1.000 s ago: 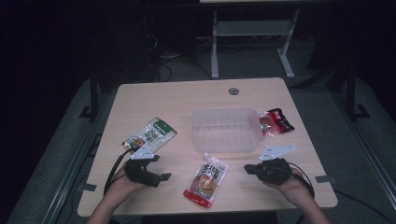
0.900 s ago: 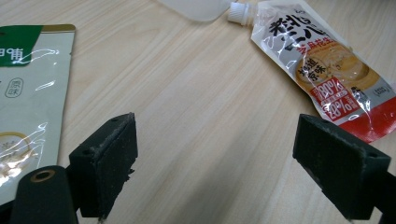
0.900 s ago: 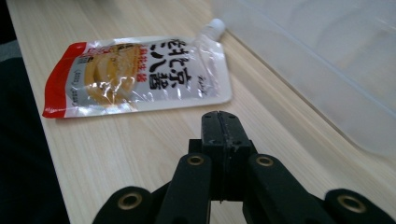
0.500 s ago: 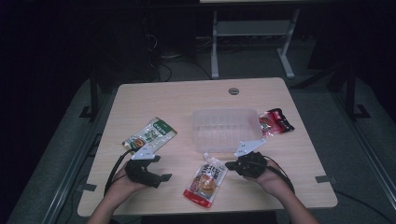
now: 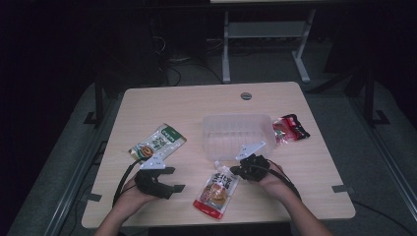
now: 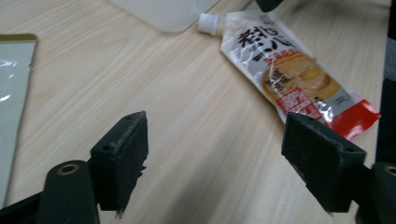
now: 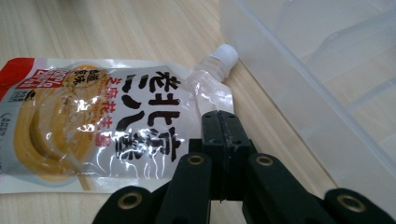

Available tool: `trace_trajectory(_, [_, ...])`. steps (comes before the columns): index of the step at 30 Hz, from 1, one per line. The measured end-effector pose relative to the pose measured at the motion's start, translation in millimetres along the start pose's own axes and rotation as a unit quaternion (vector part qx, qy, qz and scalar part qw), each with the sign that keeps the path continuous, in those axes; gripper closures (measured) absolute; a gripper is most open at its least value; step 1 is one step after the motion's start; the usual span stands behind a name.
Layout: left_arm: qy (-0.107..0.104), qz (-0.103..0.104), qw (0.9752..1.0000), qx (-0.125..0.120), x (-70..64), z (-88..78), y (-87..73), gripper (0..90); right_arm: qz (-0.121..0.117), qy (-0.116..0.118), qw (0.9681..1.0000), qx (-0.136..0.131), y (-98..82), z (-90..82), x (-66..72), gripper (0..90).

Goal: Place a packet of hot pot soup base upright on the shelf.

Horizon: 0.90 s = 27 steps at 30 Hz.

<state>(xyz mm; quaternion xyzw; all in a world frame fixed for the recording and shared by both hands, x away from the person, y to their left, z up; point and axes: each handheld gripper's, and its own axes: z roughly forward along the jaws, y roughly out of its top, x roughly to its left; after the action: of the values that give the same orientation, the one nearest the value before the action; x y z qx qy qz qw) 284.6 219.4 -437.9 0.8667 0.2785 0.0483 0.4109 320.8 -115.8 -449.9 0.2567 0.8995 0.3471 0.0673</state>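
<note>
Lying limp beside the closed right gripper [image 7: 219, 126], the glossy, slippery spouted sauce pouch [image 7: 107, 121] looks soft, best pinched at its stiff white cap [image 7: 225, 53], while the left gripper [image 6: 224, 158], jaws apart, has just been closing on nothing.

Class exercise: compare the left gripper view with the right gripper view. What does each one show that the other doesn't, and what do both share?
Left gripper view alone: the left gripper with its fingers standing wide apart over bare table, the edge of a green-and-gold packet, and the spouted pouch's red bottom edge.

Right gripper view alone: the right gripper with its fingers pressed together, empty, hovering at the pouch's edge, and the clear plastic container's ribbed inside.

Both: the spouted sauce pouch with its white cap, the container's corner, and the wood-grain tabletop.
</note>
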Motion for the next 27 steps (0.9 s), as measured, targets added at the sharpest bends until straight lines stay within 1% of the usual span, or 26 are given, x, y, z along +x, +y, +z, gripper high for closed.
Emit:
trace_trajectory(2, [-0.003, 0.003, 1.0, 0.002, -3.0, 1.8, 1.2, 24.8, 0.001, -0.002, 1.0, -0.003, -0.7, -1.2, -1.9, 89.7])
trace_trajectory(4, [-0.002, 0.011, 0.9999, 0.009, -4.1, 3.0, 1.1, 24.8, 0.0, -0.003, 1.0, -0.003, -1.9, -3.8, -3.4, 89.6])
trace_trajectory(5, [-0.003, 0.012, 0.9999, 0.011, -4.5, 3.2, 0.8, 24.9, 0.0, -0.005, 1.0, -0.005, -3.1, -7.4, -5.4, 89.7])
trace_trajectory(6, [-0.003, 0.014, 0.9998, 0.012, -4.4, 3.3, 0.7, 25.6, 0.005, -0.007, 0.9999, -0.009, -5.5, -14.5, -9.2, 89.7])
trace_trajectory(7, [-0.003, 0.016, 0.9998, 0.014, -4.0, 3.5, 0.4, 25.6, 0.005, -0.007, 0.9999, -0.009, -5.5, -14.5, -9.2, 89.7])
trace_trajectory(10, [-0.002, 0.011, 0.9998, 0.016, -2.9, 3.2, -0.2, 25.6, 0.014, -0.017, 0.9996, -0.02, -9.7, -31.4, -16.8, 89.7])
trace_trajectory(12, [0.0, 0.009, 0.9998, 0.015, -1.7, 2.1, -0.7, 25.5, 0.02, -0.026, 0.9991, -0.026, -14.8, -46.6, -21.8, 89.7])
trace_trajectory(13, [-0.001, 0.009, 0.9999, 0.014, -1.5, 1.9, -1.0, 25.5, 0.024, -0.032, 0.9988, -0.029, -19.5, -57.0, -25.9, 89.7])
trace_trajectory(16, [0.001, 0.005, 0.9999, 0.014, -1.0, 1.6, -1.6, 25.5, 0.037, -0.046, 0.9976, -0.036, -30.0, -73.9, -35.4, 89.7])
trace_trajectory(18, [0.002, 0.007, 0.9999, 0.015, -0.3, 1.2, -1.6, 25.5, 0.053, -0.065, 0.9958, -0.037, -37.1, -85.0, -43.6, 89.7])
trace_trajectory(21, [0.004, 0.009, 0.9998, 0.015, 0.5, 0.6, -1.7, 25.5, 0.071, -0.088, 0.9929, -0.039, -44.6, -96.0, -57.7, 89.7])
trace_trajectory(22, [0.005, 0.006, 0.9999, 0.014, 1.0, 0.8, -2.2, 25.4, 0.083, -0.098, 0.9911, -0.038, -47.0, -99.5, -63.7, 89.7])
trace_trajectory(24, [0.005, 0.006, 0.9999, 0.015, 1.8, 0.6, -2.4, 25.4, 0.101, -0.119, 0.987, -0.035, -50.6, -103.4, -80.0, 89.7])
trace_trajectory(25, [0.005, 0.005, 0.9999, 0.015, 2.0, 0.4, -2.2, 25.4, 0.115, -0.125, 0.9848, -0.037, -51.5, -104.2, -87.6, 89.7])
trace_trajectory(26, [0.004, 0.005, 0.9999, 0.016, 2.3, 0.1, -2.1, 25.4, 0.12, -0.13, 0.9833, -0.042, -52.2, -104.2, -96.2, 89.7])
trace_trajectory(27, [0.004, 0.003, 0.9999, 0.014, 2.5, 0.2, -2.1, 25.4, 0.128, -0.135, 0.9816, -0.041, -52.0, -103.3, -103.3, 89.7])
